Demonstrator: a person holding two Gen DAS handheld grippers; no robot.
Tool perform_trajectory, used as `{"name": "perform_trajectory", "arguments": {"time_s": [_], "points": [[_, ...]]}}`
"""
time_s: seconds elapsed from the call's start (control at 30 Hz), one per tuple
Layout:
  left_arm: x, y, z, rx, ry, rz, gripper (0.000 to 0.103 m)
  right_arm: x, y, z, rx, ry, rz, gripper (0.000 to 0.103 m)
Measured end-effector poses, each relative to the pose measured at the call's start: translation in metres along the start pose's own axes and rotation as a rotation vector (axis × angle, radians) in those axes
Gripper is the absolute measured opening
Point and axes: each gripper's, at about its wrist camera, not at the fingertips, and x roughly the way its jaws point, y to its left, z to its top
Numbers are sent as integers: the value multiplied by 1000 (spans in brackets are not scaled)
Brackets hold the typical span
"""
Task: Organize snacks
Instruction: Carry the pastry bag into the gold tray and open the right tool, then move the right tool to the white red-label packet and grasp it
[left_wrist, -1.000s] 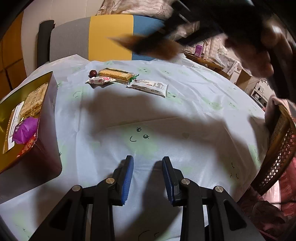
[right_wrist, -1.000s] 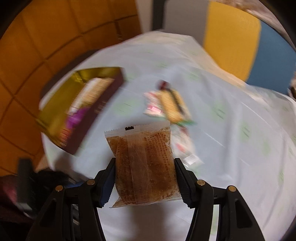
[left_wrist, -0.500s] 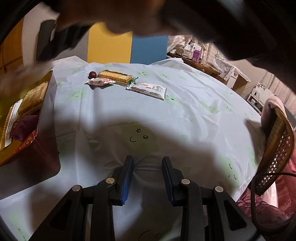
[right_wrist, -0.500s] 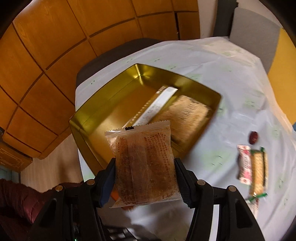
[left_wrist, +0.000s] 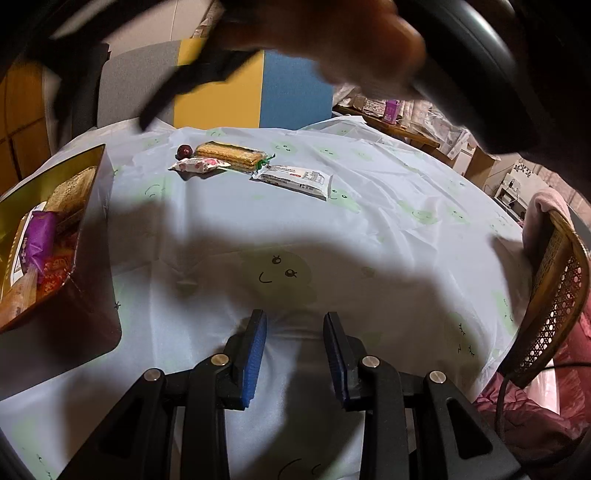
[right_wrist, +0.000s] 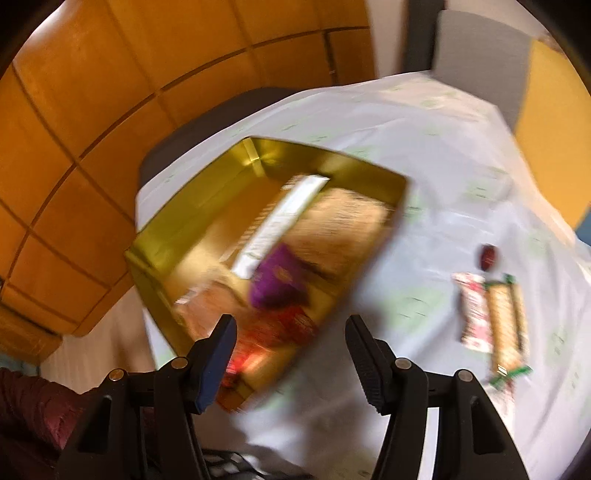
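Note:
A gold tin box holds several snacks, among them a purple packet and a brown cracker packet; the box also shows at the left of the left wrist view. My right gripper is open and empty, above the box's near end. My left gripper is open and empty, low over the tablecloth. Far on the table lie a pink-white candy, a biscuit pack, a white packet and a small dark red sweet.
The round table wears a pale cloth with green smiley faces. A wicker chair stands at the right edge. A grey, yellow and blue chair back is beyond the table. Orange wall panels are left of the box.
My right gripper has opened and let go of the brown cracker packet, which now lies in the gold box. The left gripper has hardly moved.

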Motion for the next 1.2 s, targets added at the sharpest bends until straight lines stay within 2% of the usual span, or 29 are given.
{"name": "perform_trajectory", "arguments": {"time_s": [0.13, 0.37, 0.63, 0.77, 0.93, 1.2], "points": [[0, 0, 0, 3, 1, 4, 33, -20, -36, -24, 69, -12, -73, 62], [0, -2, 0, 10, 4, 14, 33, -45, -105, -86, 228, 23, -193, 62], [1, -5, 1, 18, 10, 28, 33, -47, -137, -132, 291, 62, -304, 62], [1, -6, 1, 21, 13, 33, 33, -44, -141, -133, 277, 52, -327, 62], [1, -6, 1, 23, 15, 37, 33, -29, -137, -113, 233, 56, -348, 62], [1, -7, 1, 24, 14, 38, 33, -1, -145, -90, 167, 106, -395, 62]]}}
